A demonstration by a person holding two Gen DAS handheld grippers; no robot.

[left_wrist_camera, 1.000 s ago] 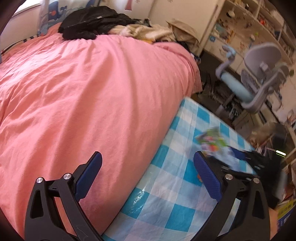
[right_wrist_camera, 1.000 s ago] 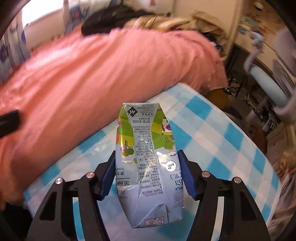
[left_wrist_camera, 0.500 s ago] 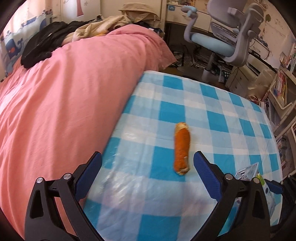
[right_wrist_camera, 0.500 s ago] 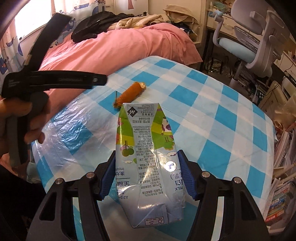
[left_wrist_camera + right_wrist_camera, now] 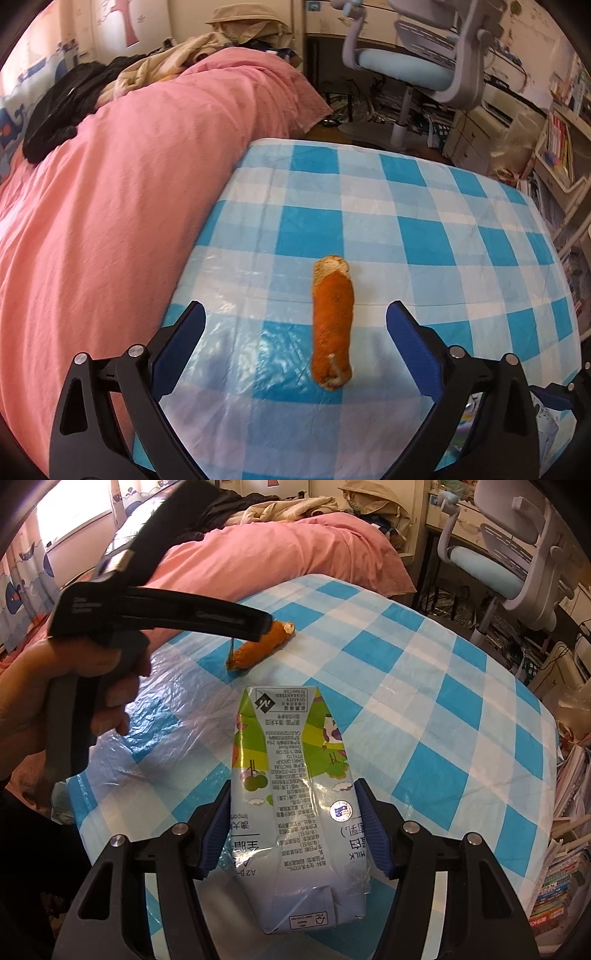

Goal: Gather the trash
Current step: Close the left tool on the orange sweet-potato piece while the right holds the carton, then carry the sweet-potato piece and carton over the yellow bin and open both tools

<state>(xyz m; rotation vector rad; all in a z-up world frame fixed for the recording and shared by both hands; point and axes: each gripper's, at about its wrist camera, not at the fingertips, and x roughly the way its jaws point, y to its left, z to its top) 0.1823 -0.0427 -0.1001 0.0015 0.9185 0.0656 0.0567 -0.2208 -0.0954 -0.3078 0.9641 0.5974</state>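
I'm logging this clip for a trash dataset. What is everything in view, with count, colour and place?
milk carton: one, pale blue and green, clamped in the right gripper.
food scrap: one, orange, on the tablecloth, ahead between the left gripper's fingers.
tablecloth: one, blue and white check, covering the table.
bedspread: one, pink, left of the table.
clothes: a pile, black and beige, far end of the bed.
desk chair: one, grey and light blue, beyond the table.
left gripper: black, blue pads, open.
right gripper: black, blue pads, shut.
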